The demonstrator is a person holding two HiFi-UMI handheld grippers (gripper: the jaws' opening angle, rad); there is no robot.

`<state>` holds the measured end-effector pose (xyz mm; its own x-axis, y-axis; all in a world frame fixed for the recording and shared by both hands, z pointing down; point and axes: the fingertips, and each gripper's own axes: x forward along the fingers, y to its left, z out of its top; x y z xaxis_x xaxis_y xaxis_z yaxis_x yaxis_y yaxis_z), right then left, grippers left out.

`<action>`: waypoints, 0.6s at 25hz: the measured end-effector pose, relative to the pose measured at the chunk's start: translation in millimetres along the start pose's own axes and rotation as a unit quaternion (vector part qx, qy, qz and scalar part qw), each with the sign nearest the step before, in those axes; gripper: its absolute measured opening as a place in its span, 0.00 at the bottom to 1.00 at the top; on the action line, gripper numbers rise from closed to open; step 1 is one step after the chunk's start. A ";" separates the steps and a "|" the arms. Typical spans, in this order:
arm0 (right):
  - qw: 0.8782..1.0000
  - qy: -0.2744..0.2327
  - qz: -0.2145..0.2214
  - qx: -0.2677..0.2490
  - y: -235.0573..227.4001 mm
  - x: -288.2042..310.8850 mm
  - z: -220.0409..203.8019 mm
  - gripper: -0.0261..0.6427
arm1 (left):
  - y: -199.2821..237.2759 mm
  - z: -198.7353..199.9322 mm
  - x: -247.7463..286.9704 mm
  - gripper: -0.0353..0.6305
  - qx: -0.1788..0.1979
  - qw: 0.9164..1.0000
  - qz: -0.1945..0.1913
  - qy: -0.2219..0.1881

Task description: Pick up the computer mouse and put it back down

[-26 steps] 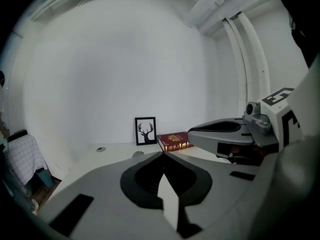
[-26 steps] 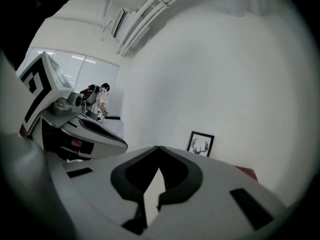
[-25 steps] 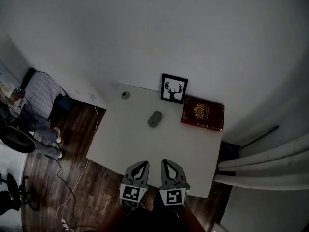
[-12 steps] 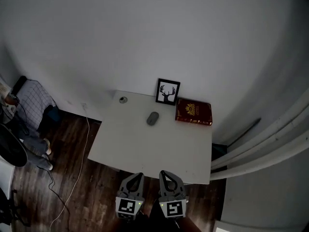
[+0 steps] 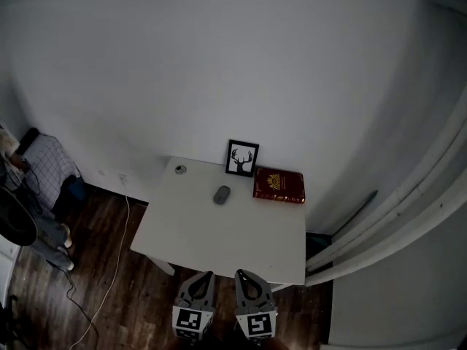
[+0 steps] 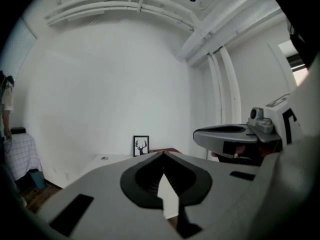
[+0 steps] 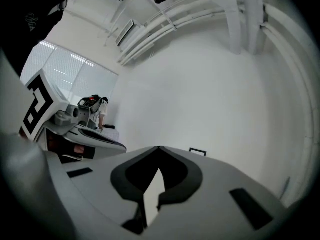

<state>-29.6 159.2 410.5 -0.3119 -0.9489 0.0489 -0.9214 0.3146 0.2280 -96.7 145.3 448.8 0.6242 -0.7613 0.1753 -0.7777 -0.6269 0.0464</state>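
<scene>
A grey computer mouse (image 5: 222, 195) lies on the white table (image 5: 219, 239), toward its far side, in the head view. My left gripper (image 5: 205, 275) and my right gripper (image 5: 243, 275) hang side by side off the table's near edge, well short of the mouse. Both are shut, tips together, with nothing between them. In the left gripper view the left gripper (image 6: 162, 154) points level at the far wall, and the mouse is hidden behind its body. The right gripper (image 7: 159, 148) likewise shows only wall and a frame top.
A framed deer picture (image 5: 241, 158) stands at the table's back edge against the wall. A red book (image 5: 279, 185) lies right of the mouse, a small round disc (image 5: 179, 169) at the back left corner. White pipes (image 5: 394, 210) run at right; a cable (image 5: 109, 283) trails over the wooden floor.
Both grippers have drawn back from over the table's near edge to clear of it. The table and its objects look smaller and farther. The jaws stayed shut.
</scene>
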 end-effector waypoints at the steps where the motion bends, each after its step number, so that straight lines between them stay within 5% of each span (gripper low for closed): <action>1: 1.000 -0.005 0.004 -0.004 -2.0 -1.2 5.9 0.07 | -4.7 7.2 1.6 0.06 -0.003 1.000 -0.003 -0.007; 5: 1.000 -0.006 0.014 -0.002 -11.4 -9.4 12.1 0.07 | -24.6 36.1 7.6 0.06 0.004 1.000 -0.006 -0.029; 15: 0.999 0.003 0.027 0.020 -35.3 -19.1 -3.0 0.07 | -47.5 33.3 30.4 0.06 0.003 1.000 -0.008 -0.019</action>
<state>9.5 166.1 404.4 -0.3611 -0.9302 0.0654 -0.9116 0.3669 0.1855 -38.3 146.5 419.2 0.6387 -0.7572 0.1371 -0.7675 -0.6396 0.0428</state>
